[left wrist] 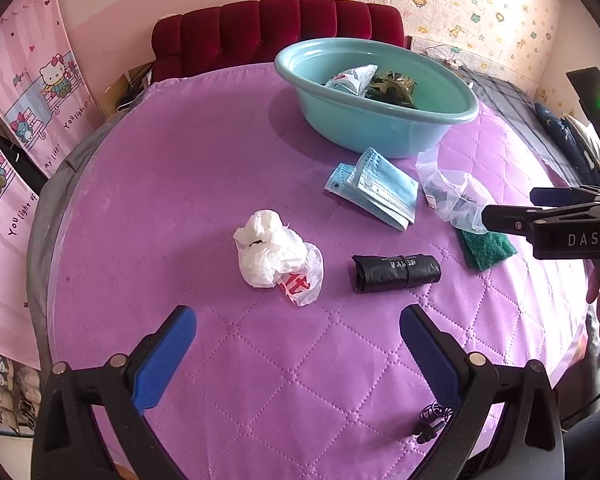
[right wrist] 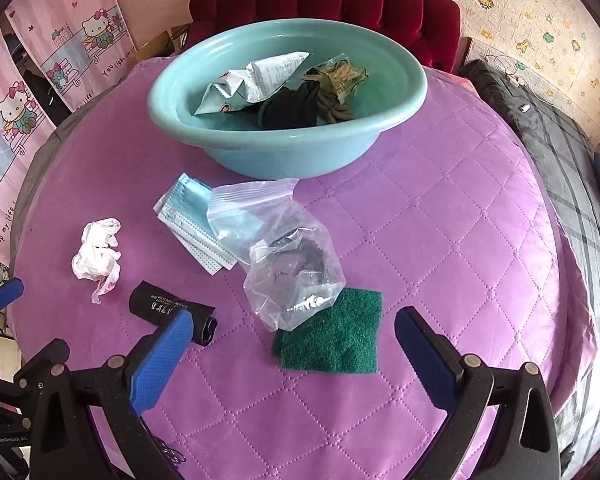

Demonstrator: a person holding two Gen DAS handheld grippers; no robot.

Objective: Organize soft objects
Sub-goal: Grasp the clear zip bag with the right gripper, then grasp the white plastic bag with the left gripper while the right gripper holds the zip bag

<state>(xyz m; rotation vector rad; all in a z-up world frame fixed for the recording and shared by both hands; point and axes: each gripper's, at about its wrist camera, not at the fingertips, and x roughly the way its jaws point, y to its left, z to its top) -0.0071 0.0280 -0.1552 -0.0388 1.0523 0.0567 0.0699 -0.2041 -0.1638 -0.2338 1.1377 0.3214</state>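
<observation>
We have some soft things in the blue tub (right wrist: 284,148) already. Five still lie on the purple cover (right wrist: 440,240): masks (right wrist: 188,220), clear bag (right wrist: 288,264), green pad (right wrist: 336,340), black roll (left wrist: 396,272), white bag (left wrist: 276,256). Our left gripper (left wrist: 298,344) and right gripper (right wrist: 292,344) are both wide apart, holding nothing.

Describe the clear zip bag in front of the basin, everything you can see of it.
The clear zip bag is thin, crinkled transparent plastic with a zip strip at its far end, which seems to gape. Dark crumbly contents sit in its puffed lower half. It lies slack on the purple quilt, its near end overlapping the green scouring pad, its far-left side over the blue face masks. Neither gripper touches it.
</observation>
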